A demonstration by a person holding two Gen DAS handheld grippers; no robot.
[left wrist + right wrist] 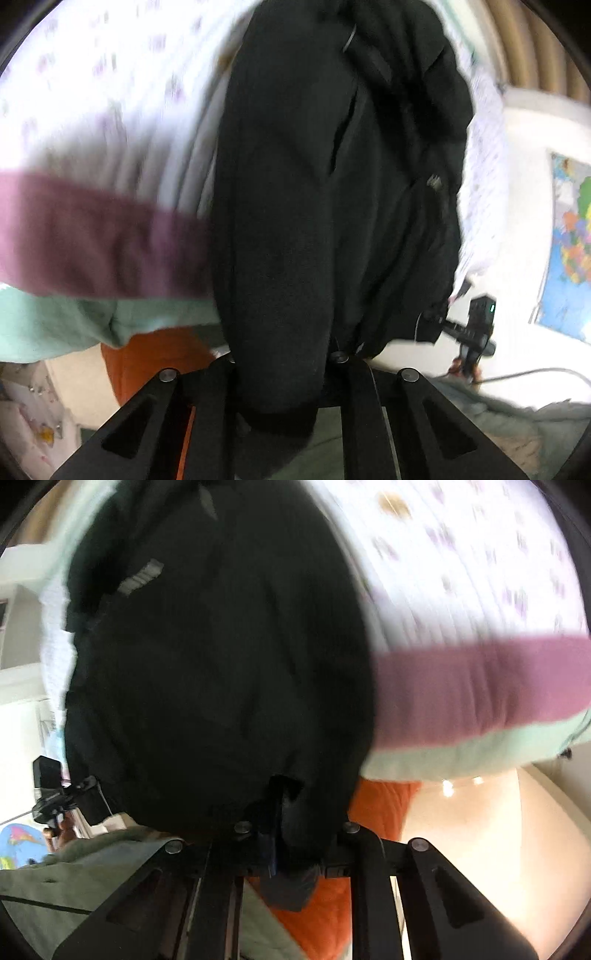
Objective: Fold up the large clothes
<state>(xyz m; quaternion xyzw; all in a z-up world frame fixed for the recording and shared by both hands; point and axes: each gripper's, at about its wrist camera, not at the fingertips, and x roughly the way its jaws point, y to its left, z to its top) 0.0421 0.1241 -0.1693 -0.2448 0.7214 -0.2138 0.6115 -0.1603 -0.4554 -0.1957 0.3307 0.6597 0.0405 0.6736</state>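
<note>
Jacket held up between both grippers, above the bed

In the left wrist view the jacket (332, 192) hangs in the middle, its lower edge pinched between the fingers of the left gripper (284, 398); the patterned bedsheet (110, 92) spreads behind and to its left, a folded garment (92, 236) lies on that sheet, a cushion (155, 362) sits below it, and a wall map (569, 251) hangs far right. In the right wrist view the right gripper (291, 853) clamps the jacket's edge, with the camera mount (51, 794) left.
</note>
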